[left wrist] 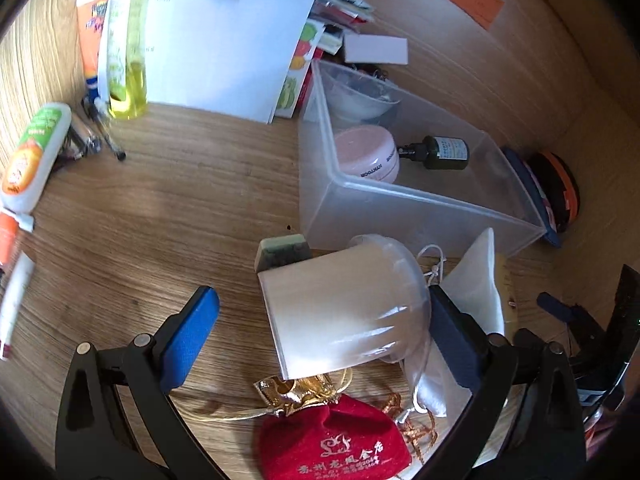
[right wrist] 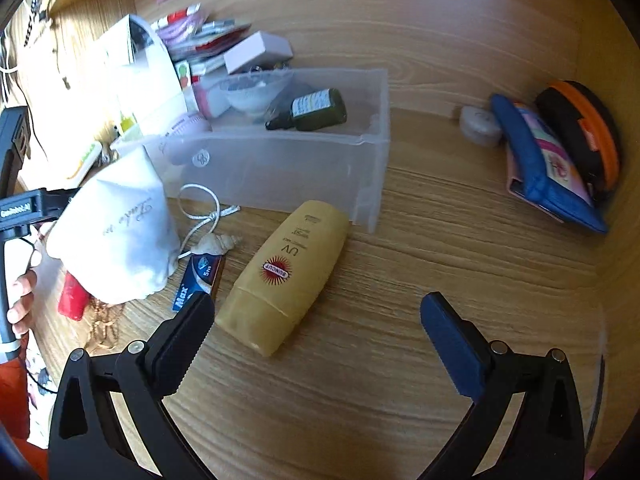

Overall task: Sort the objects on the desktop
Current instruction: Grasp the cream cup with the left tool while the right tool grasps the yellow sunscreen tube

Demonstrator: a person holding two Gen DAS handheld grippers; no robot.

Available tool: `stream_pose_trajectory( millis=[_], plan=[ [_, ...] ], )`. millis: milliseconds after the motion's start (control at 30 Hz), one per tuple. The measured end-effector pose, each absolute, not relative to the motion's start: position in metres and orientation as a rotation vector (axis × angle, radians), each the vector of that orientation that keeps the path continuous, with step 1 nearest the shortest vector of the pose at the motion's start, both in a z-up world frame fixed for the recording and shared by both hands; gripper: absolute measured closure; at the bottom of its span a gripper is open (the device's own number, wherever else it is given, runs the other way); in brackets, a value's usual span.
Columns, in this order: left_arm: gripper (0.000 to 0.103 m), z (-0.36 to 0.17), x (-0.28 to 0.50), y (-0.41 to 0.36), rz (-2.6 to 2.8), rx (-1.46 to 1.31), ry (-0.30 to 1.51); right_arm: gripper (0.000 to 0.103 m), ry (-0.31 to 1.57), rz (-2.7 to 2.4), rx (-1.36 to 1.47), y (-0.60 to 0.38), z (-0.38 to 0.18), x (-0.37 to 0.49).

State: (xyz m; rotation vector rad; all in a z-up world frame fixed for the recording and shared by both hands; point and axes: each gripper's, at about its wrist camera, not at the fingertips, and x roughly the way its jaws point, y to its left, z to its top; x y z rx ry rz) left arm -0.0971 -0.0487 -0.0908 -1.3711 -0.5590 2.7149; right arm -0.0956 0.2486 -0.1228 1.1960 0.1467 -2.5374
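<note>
In the left wrist view my left gripper [left wrist: 323,294] is open around a white cylinder with a clear cap [left wrist: 340,312], which lies on the wooden desk. The cylinder sits against the right pad, with a gap to the left one. A red velvet pouch [left wrist: 332,444] lies just beneath. My right gripper [right wrist: 316,300] is open over bare desk. A yellow sunscreen bottle [right wrist: 288,276] lies just ahead of its left finger. The clear plastic bin [right wrist: 280,168] holds a dark green dropper bottle [right wrist: 312,110], a pink jar [left wrist: 368,154] and a white bowl [left wrist: 360,100].
A white drawstring pouch [right wrist: 116,232], a shell [right wrist: 218,244] and a blue packet [right wrist: 200,280] lie left of the sunscreen. A blue wallet [right wrist: 540,160] and a black-orange case [right wrist: 580,136] lean at the right wall. Papers [left wrist: 224,32], a yellow bottle [left wrist: 128,40] and tubes [left wrist: 36,152] crowd the far left.
</note>
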Motion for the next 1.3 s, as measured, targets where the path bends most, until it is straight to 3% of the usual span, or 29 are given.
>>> stream_pose_trajectory(
  millis=[133, 433, 567, 667, 833, 933, 1033, 1300],
  plan=[
    [0.001, -0.091, -0.104, -0.045, 2.732, -1.403, -0.53, 0.003, 0.17, -2.526, 1.209, 0.241, -0.129, -0.107],
    [0.002, -0.107, -0.115, -0.043, 2.736, -1.459, -0.529, 0.019, 0.262, -2.501, 1.231, 0.225, -0.137, -0.123],
    [0.009, -0.11, -0.118, -0.04, 2.742, -1.43, -0.502, 0.029, 0.27, -2.483, 1.248, 0.219, -0.143, -0.128],
    [0.022, -0.11, -0.119, -0.033, 2.73, -1.405, -0.424, 0.038, 0.262, -2.48, 1.24, 0.219, -0.143, -0.129],
    [0.023, -0.109, -0.116, -0.032, 2.75, -1.371, -0.344, 0.054, 0.256, -2.487, 1.225, 0.219, -0.141, -0.127],
    [0.025, -0.107, -0.114, -0.035, 2.768, -1.36, -0.347, 0.056, 0.234, -2.483, 1.223, 0.221, -0.14, -0.128],
    [0.037, -0.101, -0.109, -0.036, 2.802, -1.327, -0.303, 0.057, 0.203, -2.486, 1.22, 0.222, -0.138, -0.13],
    [0.037, -0.099, -0.102, -0.038, 2.813, -1.319, -0.286, 0.057, 0.287, -2.563, 1.119, 0.22, -0.124, -0.116]
  ],
)
